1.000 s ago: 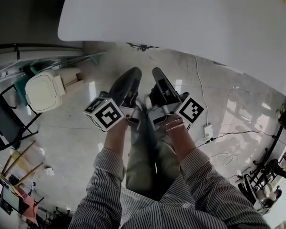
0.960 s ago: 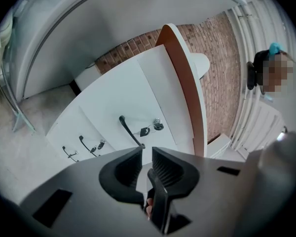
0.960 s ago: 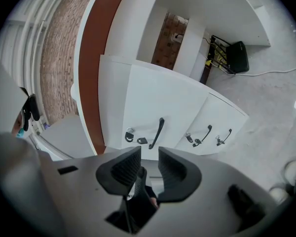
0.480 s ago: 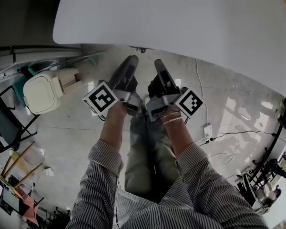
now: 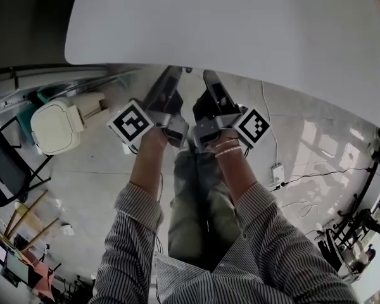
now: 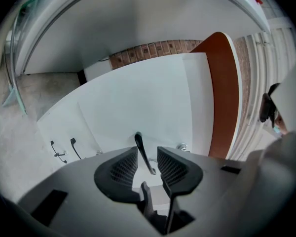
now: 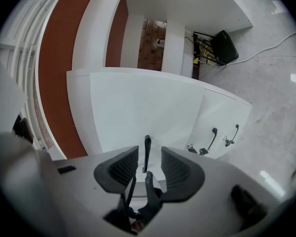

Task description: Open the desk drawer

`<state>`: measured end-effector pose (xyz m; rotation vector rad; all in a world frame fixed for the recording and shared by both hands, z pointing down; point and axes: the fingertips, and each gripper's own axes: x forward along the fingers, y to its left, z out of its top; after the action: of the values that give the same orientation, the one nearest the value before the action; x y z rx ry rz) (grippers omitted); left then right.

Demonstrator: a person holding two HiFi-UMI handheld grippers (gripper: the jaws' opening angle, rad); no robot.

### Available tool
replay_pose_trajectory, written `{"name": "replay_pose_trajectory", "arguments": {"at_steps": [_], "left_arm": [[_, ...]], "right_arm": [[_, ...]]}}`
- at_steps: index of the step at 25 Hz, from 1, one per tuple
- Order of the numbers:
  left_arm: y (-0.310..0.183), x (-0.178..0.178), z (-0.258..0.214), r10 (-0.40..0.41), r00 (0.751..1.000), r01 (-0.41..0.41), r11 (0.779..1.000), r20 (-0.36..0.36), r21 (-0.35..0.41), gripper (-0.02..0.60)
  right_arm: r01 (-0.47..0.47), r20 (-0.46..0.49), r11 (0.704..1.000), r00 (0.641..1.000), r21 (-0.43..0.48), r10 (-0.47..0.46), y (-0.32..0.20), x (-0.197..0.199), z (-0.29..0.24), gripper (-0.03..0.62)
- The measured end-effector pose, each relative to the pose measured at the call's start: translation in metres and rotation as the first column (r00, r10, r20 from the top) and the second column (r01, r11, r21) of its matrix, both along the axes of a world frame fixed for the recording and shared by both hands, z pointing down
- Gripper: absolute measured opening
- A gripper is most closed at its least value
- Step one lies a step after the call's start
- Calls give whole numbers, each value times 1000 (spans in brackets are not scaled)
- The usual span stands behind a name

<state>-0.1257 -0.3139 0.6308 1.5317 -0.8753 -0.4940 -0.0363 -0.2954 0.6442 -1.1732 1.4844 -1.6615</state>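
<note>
Between the jaws of the left hand-held gripper, just opened wide and gripping nothing, stands a slim black handle; right hand-held gripper, same story. White drawer sits under the worktop. Handle looks stiff, slick: clamp mid-bar, pull straight.

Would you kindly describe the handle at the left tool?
Under the white desk stands a white drawer unit beside a brown panel. One black bar handle stands between the left tool's jaws, which have just been opening; two other handles sit clear of them.
</note>
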Motion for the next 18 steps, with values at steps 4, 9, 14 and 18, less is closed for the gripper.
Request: {"name": "replay_pose_trajectory", "arguments": {"at_steps": [4, 9, 14, 18], "left_arm": [[-2, 0, 0, 3, 1000, -3, 1000, -27, 2, 118], [-7, 4, 1, 0, 999, 0, 1000, -38, 1, 118], [-8, 4, 6, 8, 1000, -8, 1000, -3, -16, 93], [-9, 2, 7, 19, 1000, -19, 1000, 1, 0, 67]], "right_arm": [[-1, 44, 1000, 999, 27, 0, -6, -4, -6, 144], [21, 35, 1000, 999, 17, -22, -15, -6, -2, 144], [27, 48, 999, 998, 21, -28, -20, -8, -4, 133], [18, 57, 1000, 998, 21, -19, -20, -7, -2, 98]]}}
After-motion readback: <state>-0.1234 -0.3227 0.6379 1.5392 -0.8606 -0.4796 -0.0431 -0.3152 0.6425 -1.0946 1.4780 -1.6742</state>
